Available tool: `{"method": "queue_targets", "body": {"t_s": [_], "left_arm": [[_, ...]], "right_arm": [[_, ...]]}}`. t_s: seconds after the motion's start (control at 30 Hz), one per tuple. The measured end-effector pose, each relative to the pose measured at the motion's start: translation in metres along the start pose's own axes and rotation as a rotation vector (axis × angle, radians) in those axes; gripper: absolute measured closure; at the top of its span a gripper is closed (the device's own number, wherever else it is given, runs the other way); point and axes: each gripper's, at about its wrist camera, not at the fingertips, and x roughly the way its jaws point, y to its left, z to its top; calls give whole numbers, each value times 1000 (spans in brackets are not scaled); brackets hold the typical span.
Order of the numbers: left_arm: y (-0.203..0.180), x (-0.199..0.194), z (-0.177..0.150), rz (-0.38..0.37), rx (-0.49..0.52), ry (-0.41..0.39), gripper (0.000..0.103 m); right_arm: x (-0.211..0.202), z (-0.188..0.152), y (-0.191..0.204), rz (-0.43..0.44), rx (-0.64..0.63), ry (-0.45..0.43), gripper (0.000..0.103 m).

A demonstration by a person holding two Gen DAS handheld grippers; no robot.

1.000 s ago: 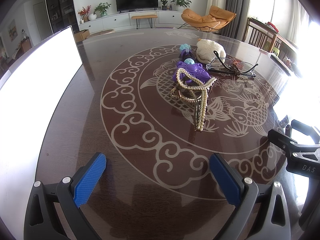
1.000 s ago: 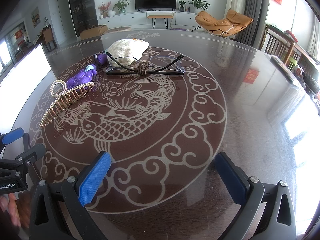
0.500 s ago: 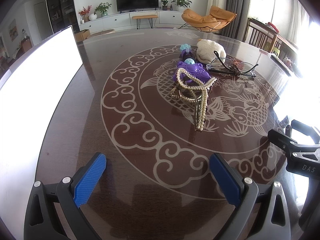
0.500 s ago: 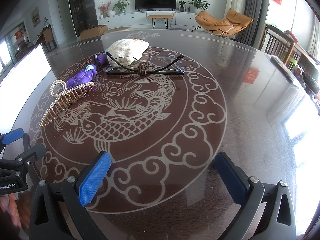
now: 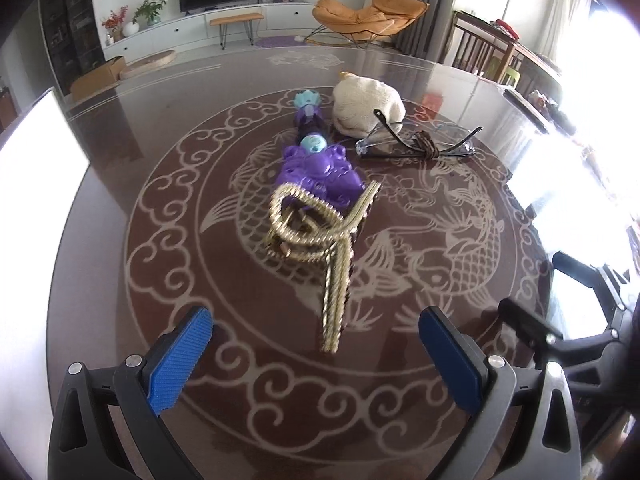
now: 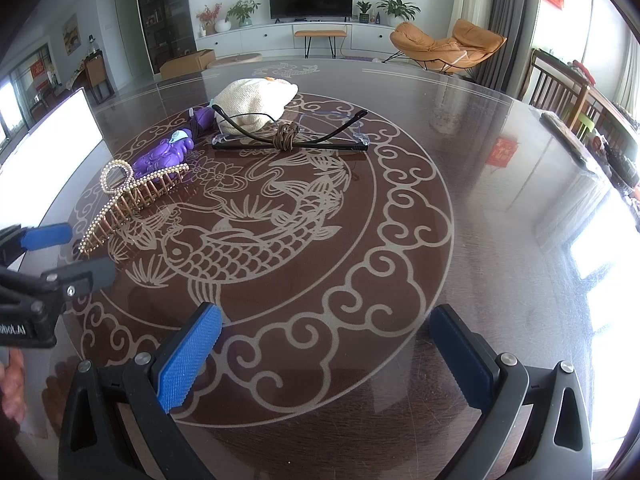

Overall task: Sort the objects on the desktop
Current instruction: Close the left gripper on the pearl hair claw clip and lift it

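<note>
Shown between the spread, empty blue pads of the left gripper, the gold pearl-studded hair claw rests against the purple plastic toy on the glass-topped table, which may be dragged along if grasped carelessly; the right gripper is likewise held open and empty.

Bright daylight enters from the right-hand windows, blowing out the right edge of the glossy table. The hair claw shows motion blur. Fisheye bending and dark vignetting mark all corners.
</note>
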Motion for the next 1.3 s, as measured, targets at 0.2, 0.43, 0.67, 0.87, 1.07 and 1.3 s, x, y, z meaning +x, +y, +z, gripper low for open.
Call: {"method": "queue_targets", "body": {"t_s": [0.2,0.43,0.67,0.87,1.07,1.3], "left_arm": [[-16,26,37,57,85,34,0],[-20,21,40,66,74,-83,28],[-3,-2,0,118,-6,-119,46],[32,-30,-47,161,-106,-124,50],[40,-33,-62,172,-113,-139,27],[33,-24,-61,151,-77,-92,0]], "right_arm": [[0,0,0,0,1,0,0],[0,0,0,0,1,0,0],[0,0,0,0,1,0,0],[0,0,0,0,1,0,0],[0,0,0,-1,1,0,0],[0,0,0,-1,1,0,0]]}}
